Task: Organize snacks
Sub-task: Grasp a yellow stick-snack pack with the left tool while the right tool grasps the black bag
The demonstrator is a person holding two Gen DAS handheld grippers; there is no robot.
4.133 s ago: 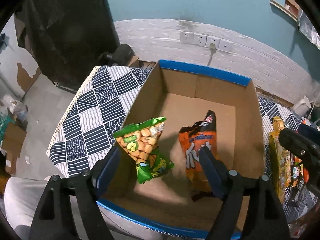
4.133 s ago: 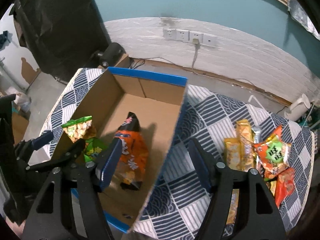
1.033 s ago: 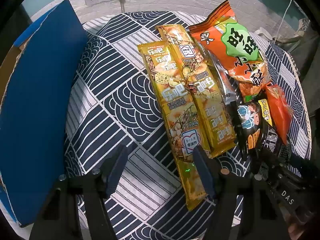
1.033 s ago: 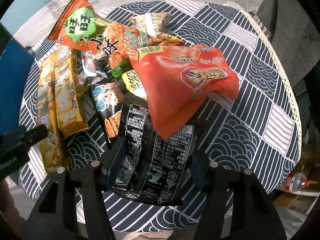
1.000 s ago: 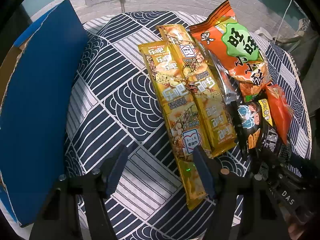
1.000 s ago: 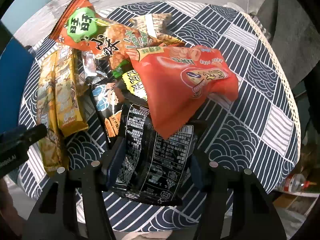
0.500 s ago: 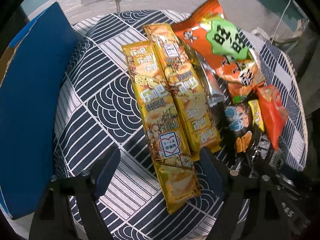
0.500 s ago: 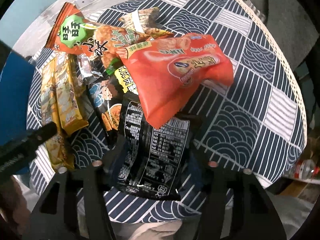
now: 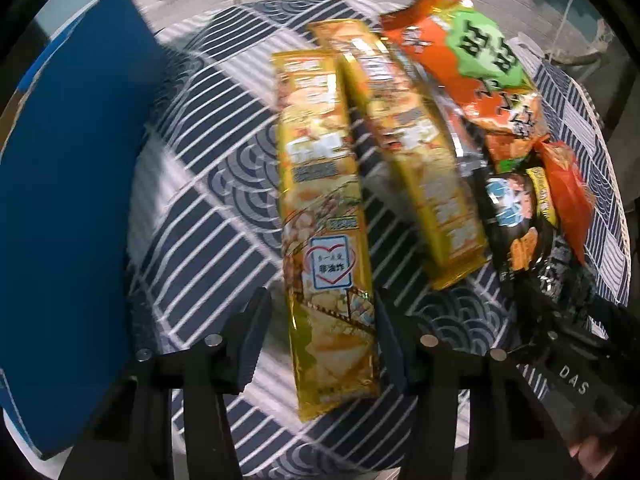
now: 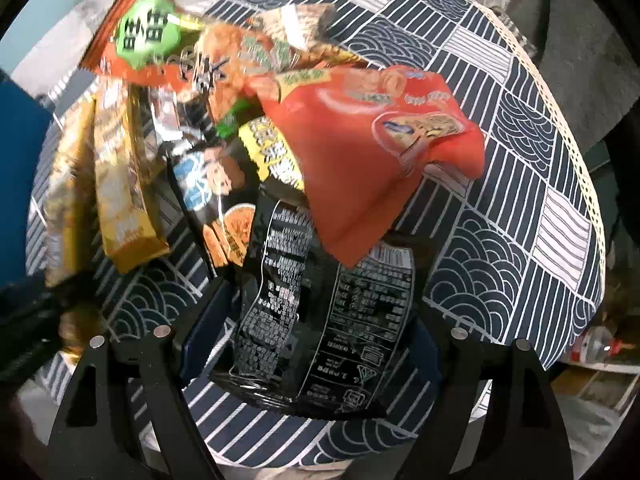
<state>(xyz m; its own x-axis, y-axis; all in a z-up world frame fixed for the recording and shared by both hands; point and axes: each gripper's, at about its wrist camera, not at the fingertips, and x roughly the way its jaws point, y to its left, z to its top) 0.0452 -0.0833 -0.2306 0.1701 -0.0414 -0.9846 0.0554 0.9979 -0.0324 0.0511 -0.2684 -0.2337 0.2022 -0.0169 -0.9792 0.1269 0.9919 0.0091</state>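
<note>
Both tools are now working over the snack pile instead of the cardboard box [image 9: 68,200], where they were hovering about four seconds back with two bags already inside. Half a second ago the left tool [image 9: 320,336] was standing wide around the long yellow packet [image 9: 324,216]; its jaws have just been closing and are now bracketing that packet's near end. Right-hand pad looks to be touching the wrapper edge, left-hand pad is showing a gap, so I'm reading it as not yet clamped. Frame is motion-blurred, so contact is a judgement.

Right tool [image 10: 308,344] has just been opening: jaws are sitting wide on either side of the black packet [image 10: 320,320], both pads clear of it, nothing gripped. That packet is lying label-side up at the near edge of the pile, partly under the red bag [image 10: 372,152].

Relative to the box: the yellow packet is lying just beside its blue outer wall on the patterned tabletop [image 9: 208,208], a second yellow packet [image 9: 412,160] next over, then the orange bag with the green badge [image 9: 472,60] and the black and red ones farthest away.

Meaning for the task: two pickups are being set up at once. Most snacks are still outside the box, so sorting is looking early.
</note>
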